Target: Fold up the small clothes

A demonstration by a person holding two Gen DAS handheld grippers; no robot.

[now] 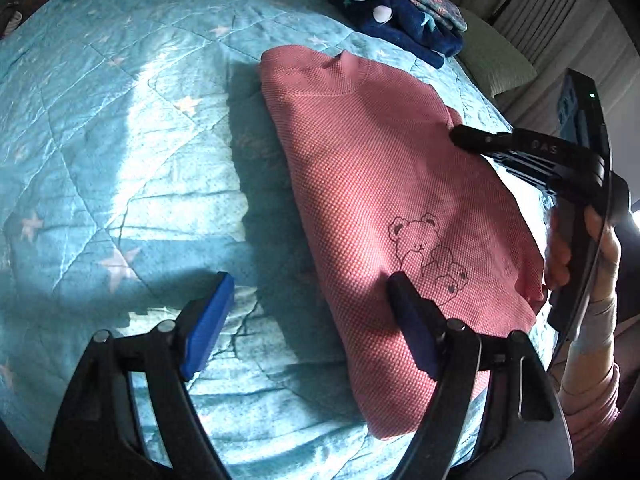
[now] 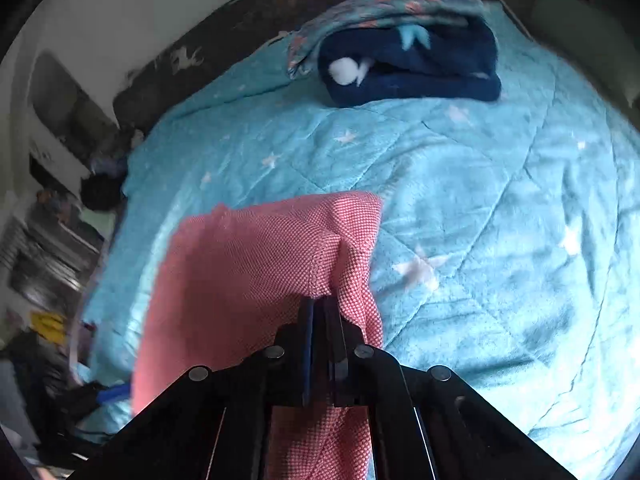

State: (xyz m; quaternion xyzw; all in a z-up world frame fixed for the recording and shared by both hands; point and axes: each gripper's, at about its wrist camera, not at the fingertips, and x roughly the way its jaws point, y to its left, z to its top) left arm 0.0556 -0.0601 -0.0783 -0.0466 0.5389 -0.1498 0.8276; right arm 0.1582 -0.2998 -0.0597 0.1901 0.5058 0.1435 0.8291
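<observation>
Pink waffle-knit bear-print top is light, limp, grippy: right gripper is clamped on its edge, left gripper gapes empty; pinch hems or corners.

The near end of the pink knit top is covered by the right gripper body in the right wrist view, so whether cloth is pinched between the closed pads cannot be seen. Its left border is blurred. The room clutter at the left is smeared beyond identification. In the left wrist view, the folded clothes pile is cut by the top edge.
</observation>
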